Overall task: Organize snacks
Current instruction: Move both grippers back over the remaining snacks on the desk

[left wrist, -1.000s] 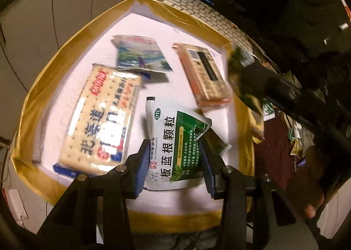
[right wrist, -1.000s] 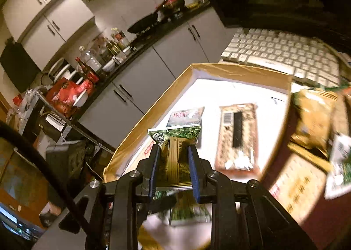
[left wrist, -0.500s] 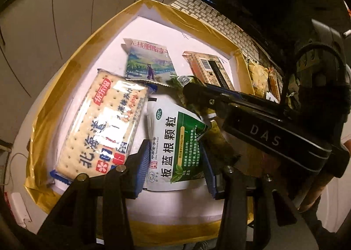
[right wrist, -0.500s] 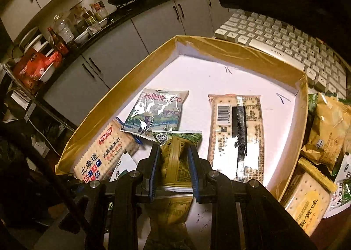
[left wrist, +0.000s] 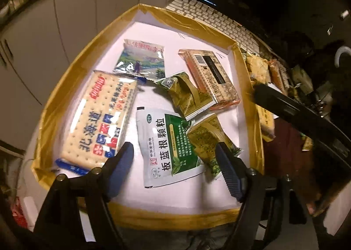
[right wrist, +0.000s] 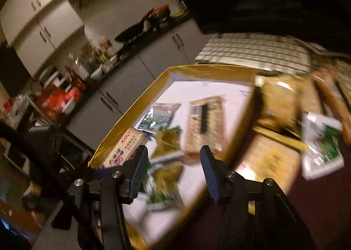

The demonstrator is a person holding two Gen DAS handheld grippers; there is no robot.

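A gold-rimmed tray with a white floor holds several snack packs. My left gripper hangs low over the tray's near end, its jaws opening. The white and green sachet lies flat between them, and the pads do not press on it. A green-gold packet lies mid-tray, against an orange cracker pack. A second green-gold packet is tucked under the sachet's right edge. My right gripper is opening too and holds nothing. The green-gold packet lies just beyond its fingertips; this view is blurred.
A big cracker pack fills the tray's left side, with a landscape-printed packet behind it. Loose snacks and another sachet lie right of the tray. A white keyboard sits behind, kitchen cabinets further off.
Both grippers have opened. The left one let go of the sachet, the right one let go of the green-gold packet, which now lies in the tray. The right gripper has swung away to the right.
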